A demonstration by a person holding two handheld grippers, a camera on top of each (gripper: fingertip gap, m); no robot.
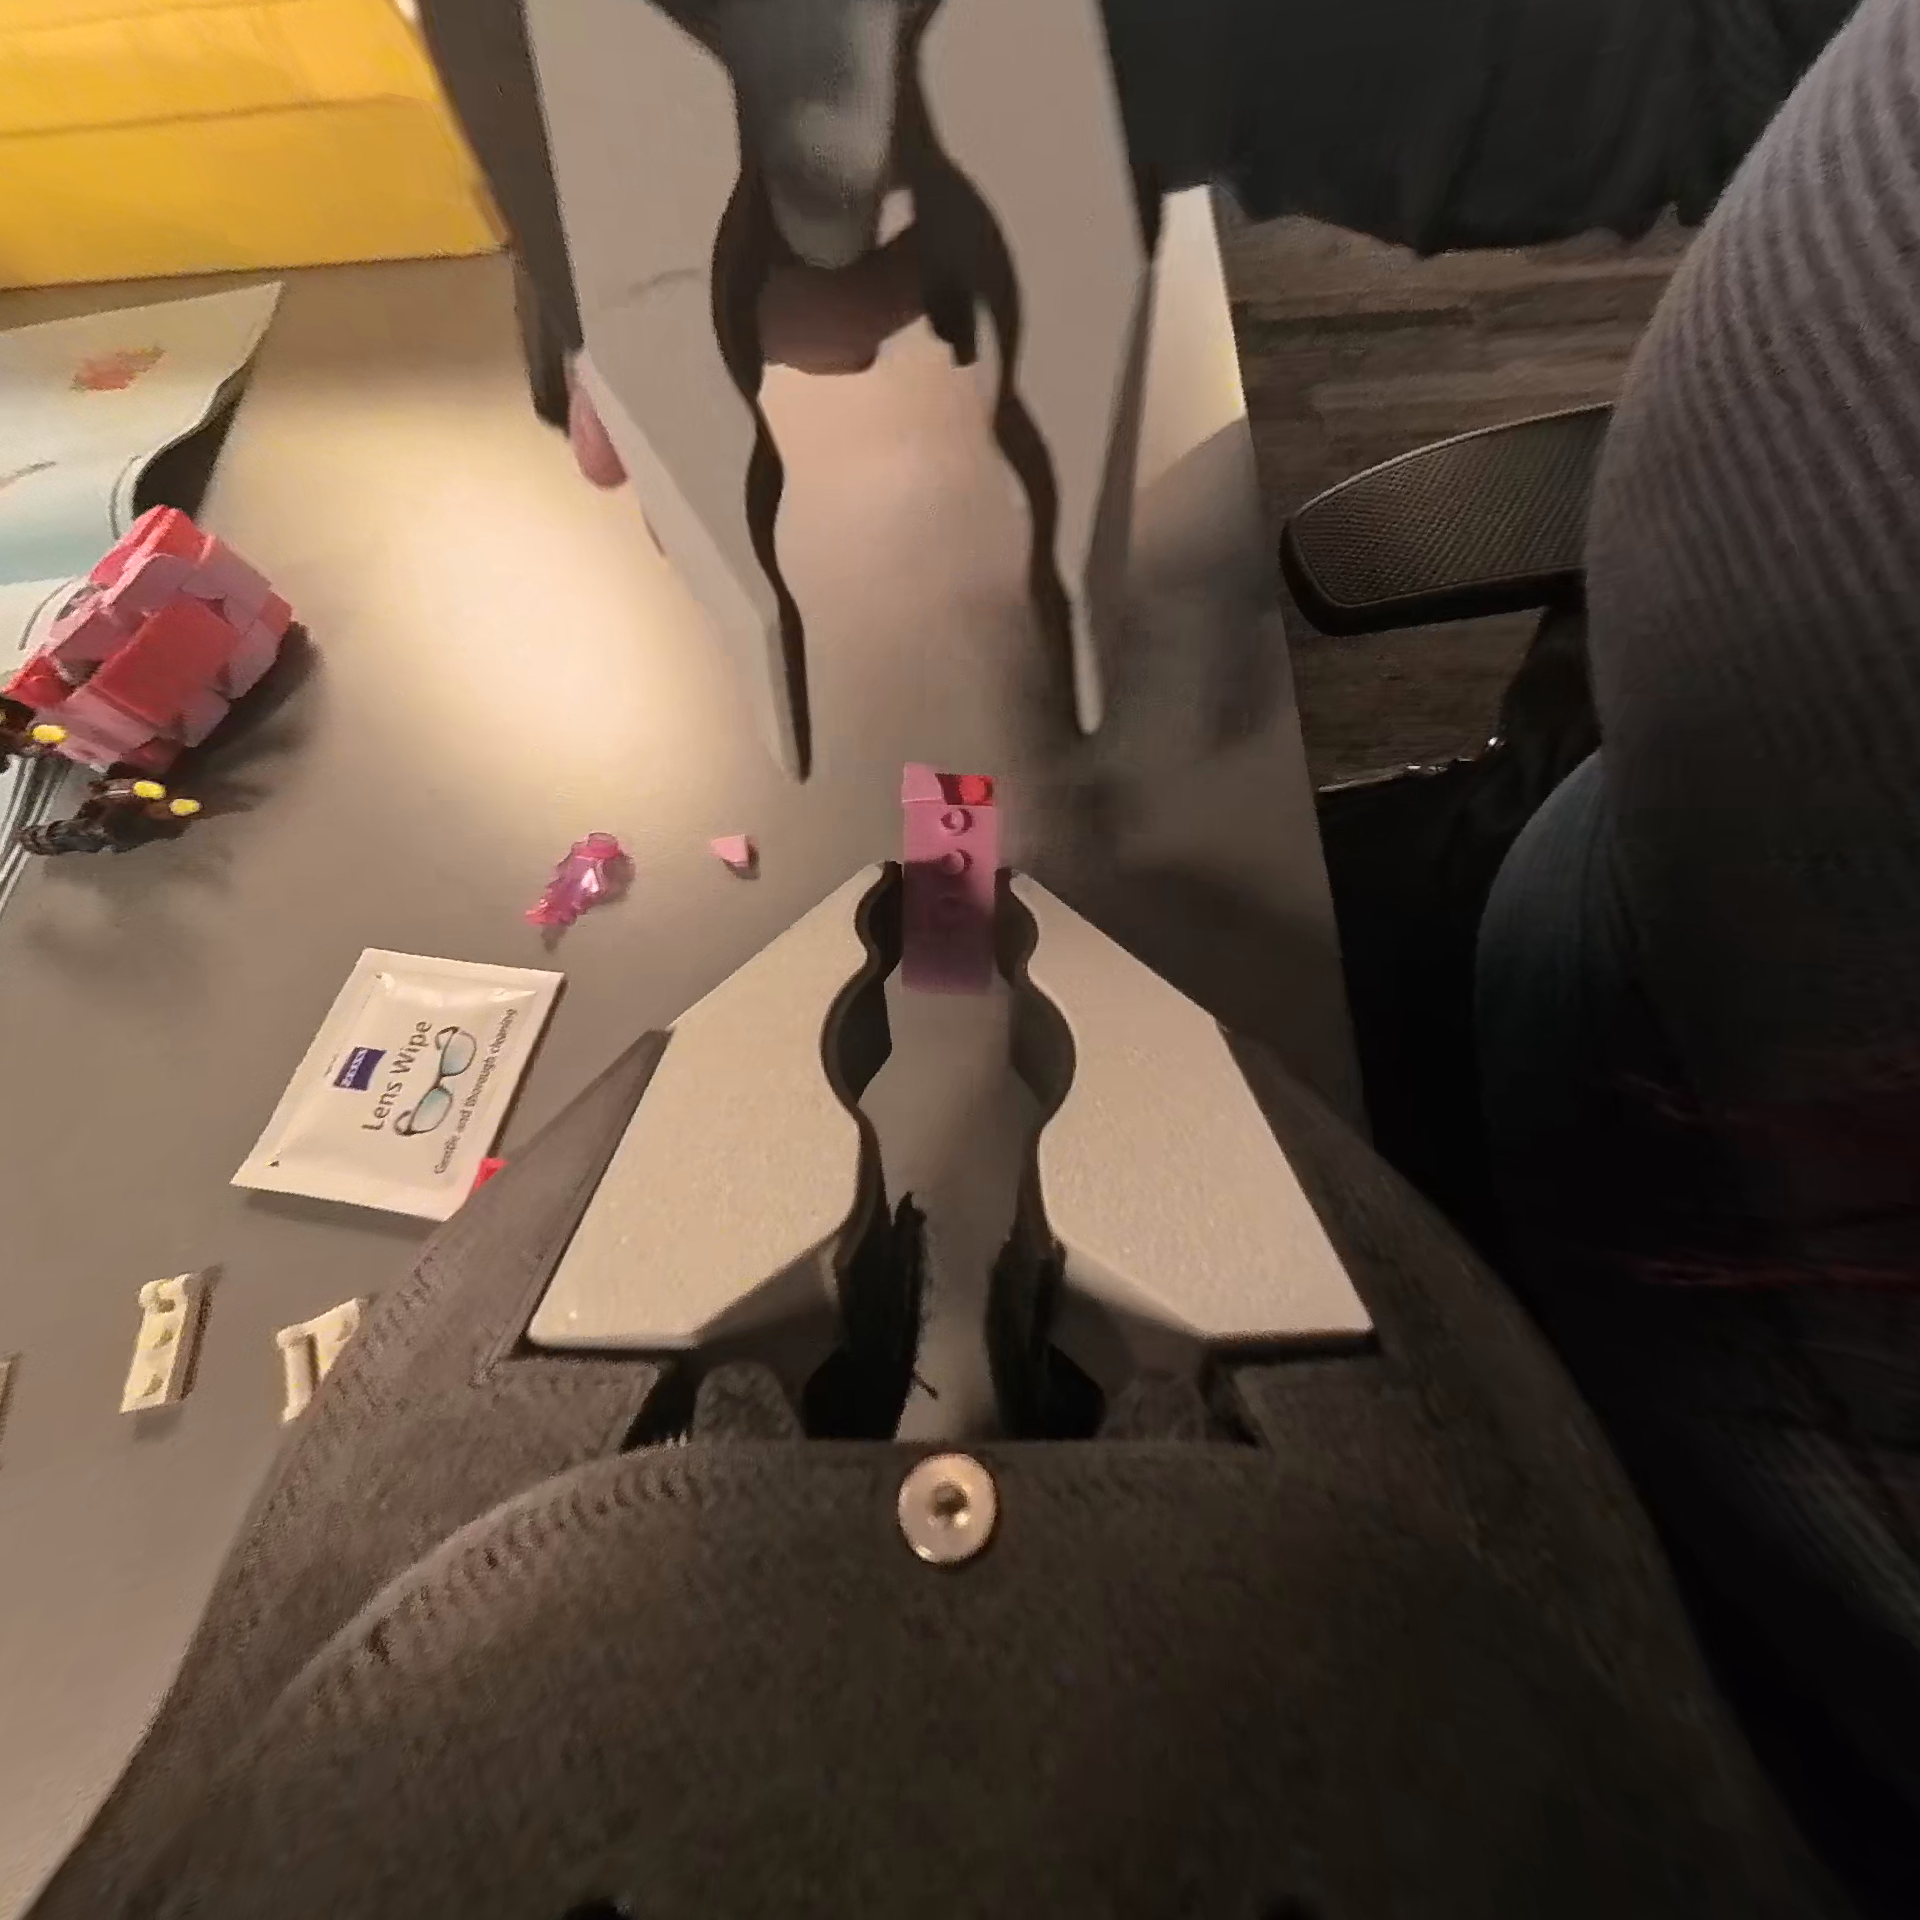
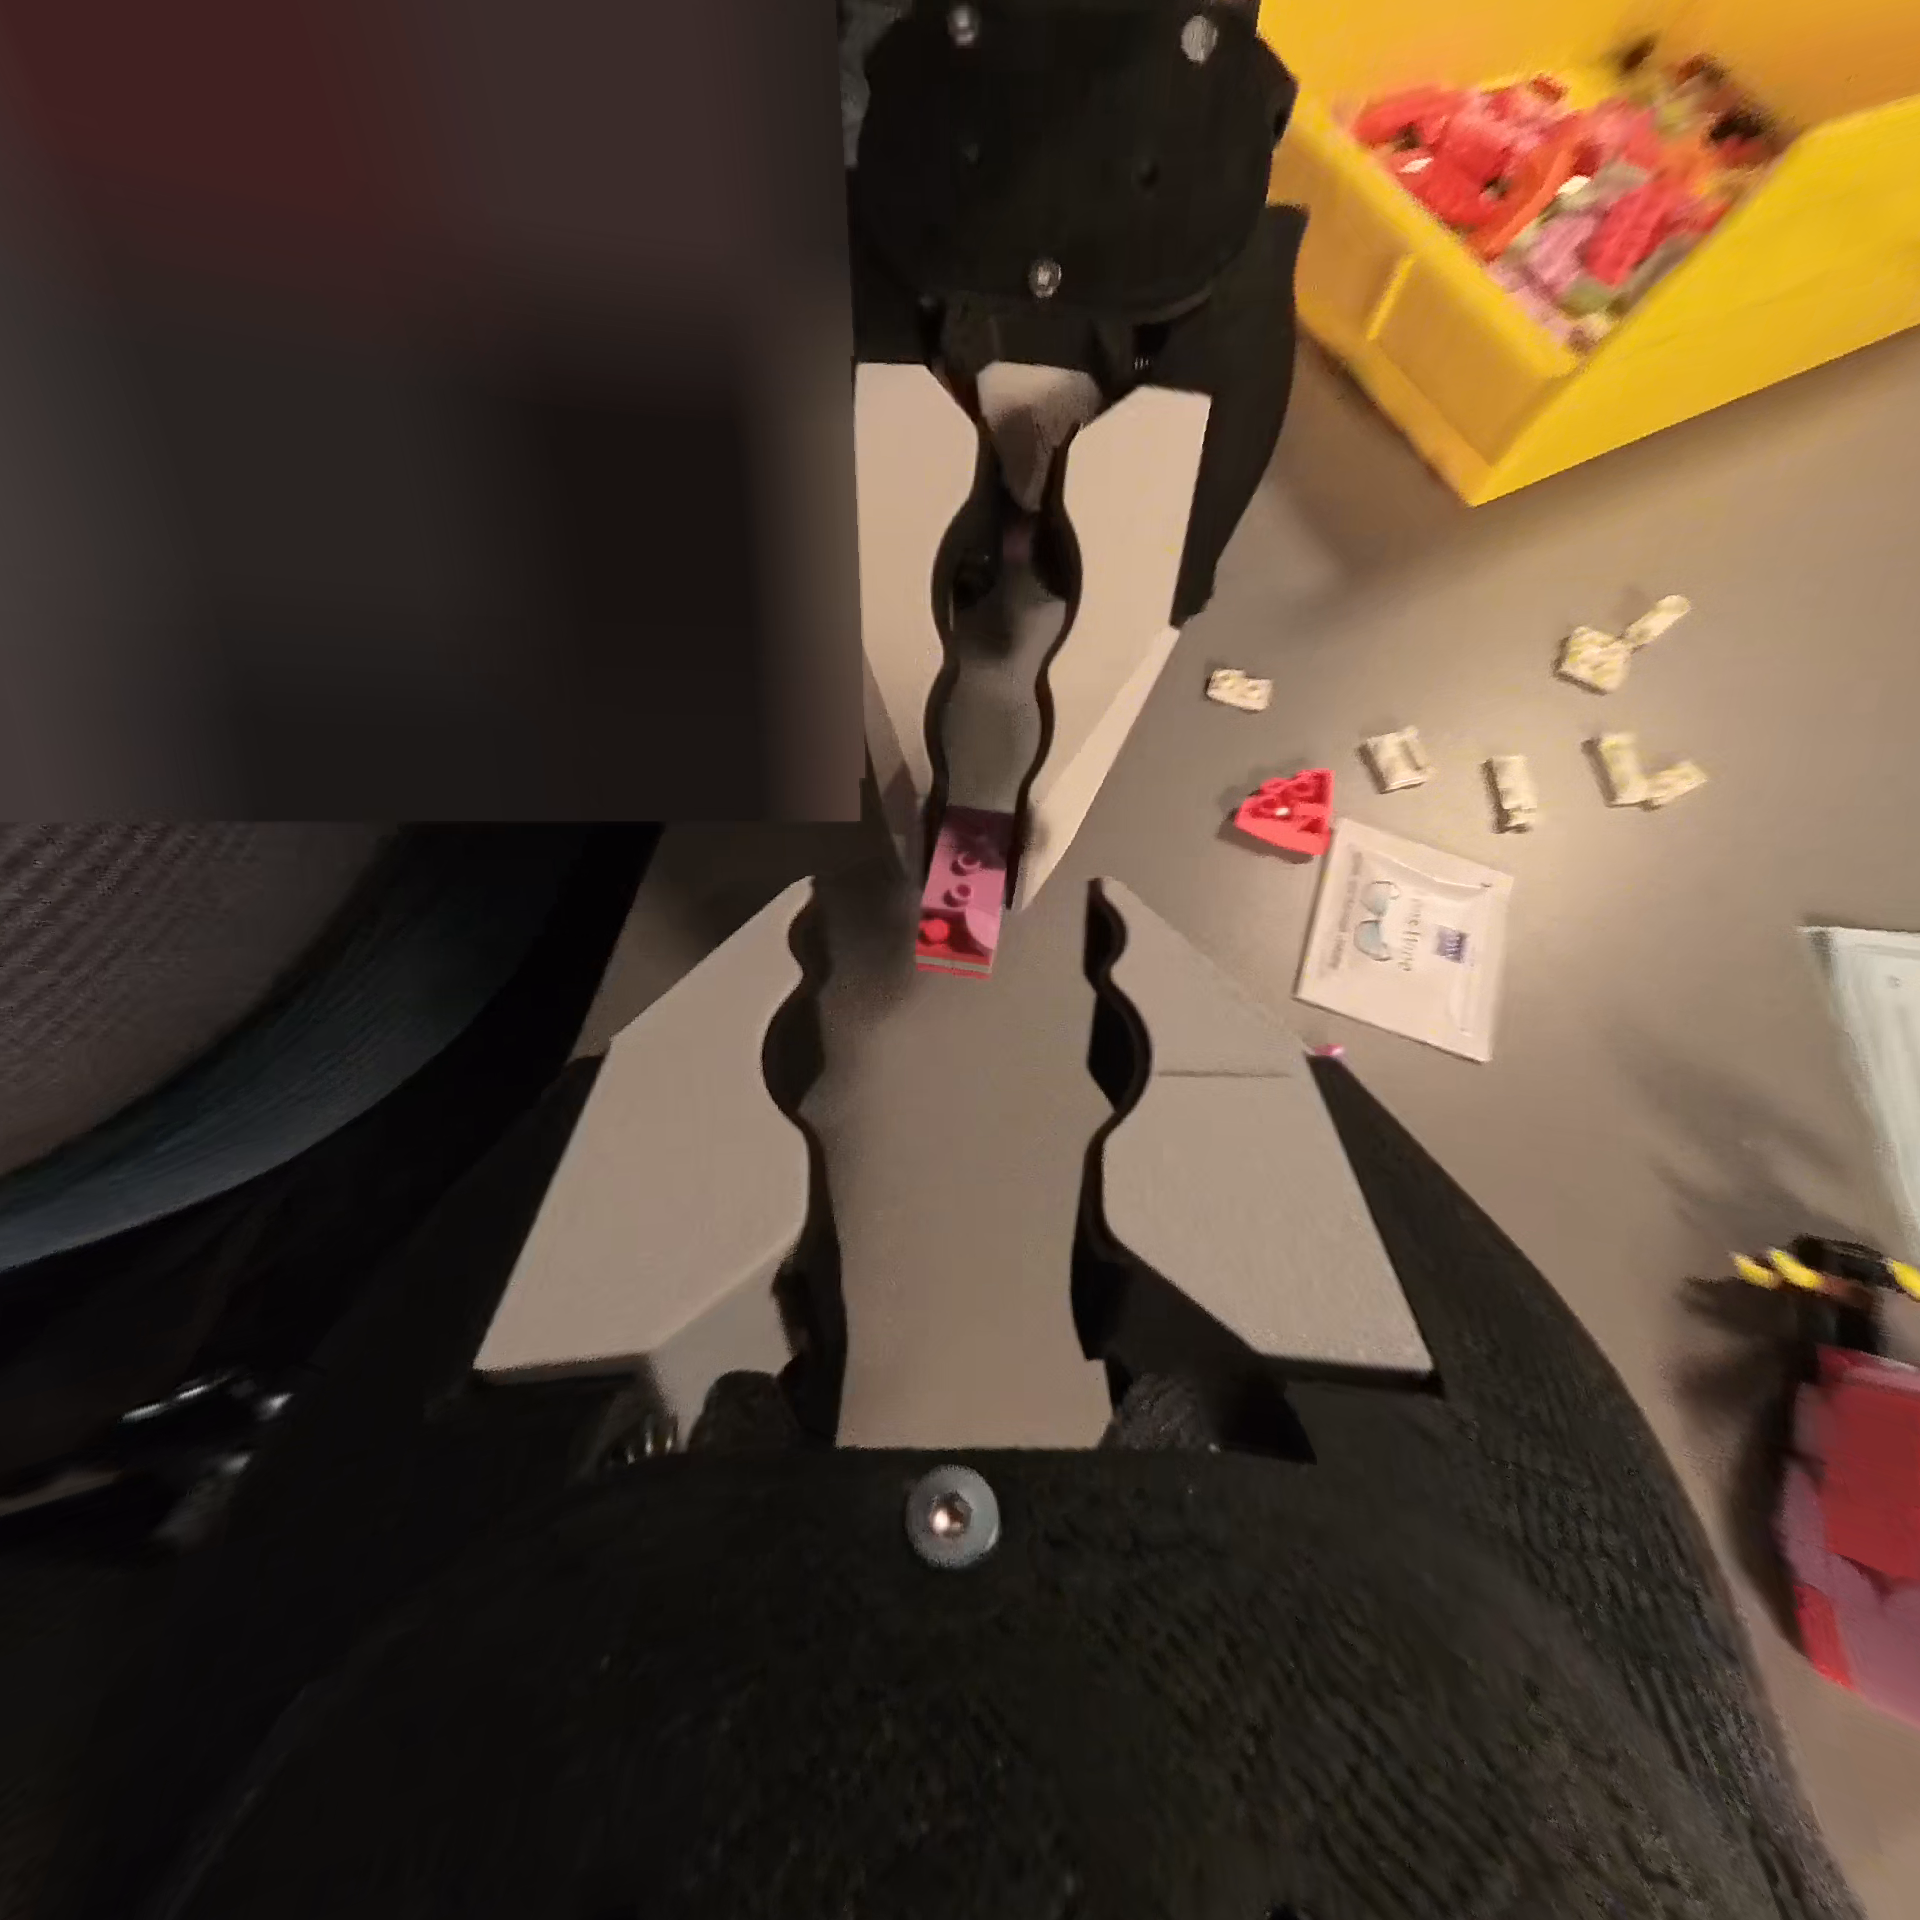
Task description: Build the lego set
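We held a pink toy brick piece (image 1: 948,883) tight in our left gripper (image 1: 945,883), with both fingertips pressing on its long sides. The piece was long and thin, and its long way ran straight out along the fingers. About half of it stuck out past the tips, with little bumps on top and a small red part at the far end. It pointed right at our right gripper (image 2: 954,894).

Our right gripper was wide apart and had nothing in it. It sat nose to nose with the left one, just above the grey table (image 1: 416,644). In the right wrist view the red end of the piece (image 2: 961,914) lay just in front of the gap between the right fingers, a bit nearer the left finger. So the right gripper was the near one to that free end.

We could not see the part of the piece tucked between the left fingers. We could not tell how many bricks were stuck together. The picture was blurry at the edges
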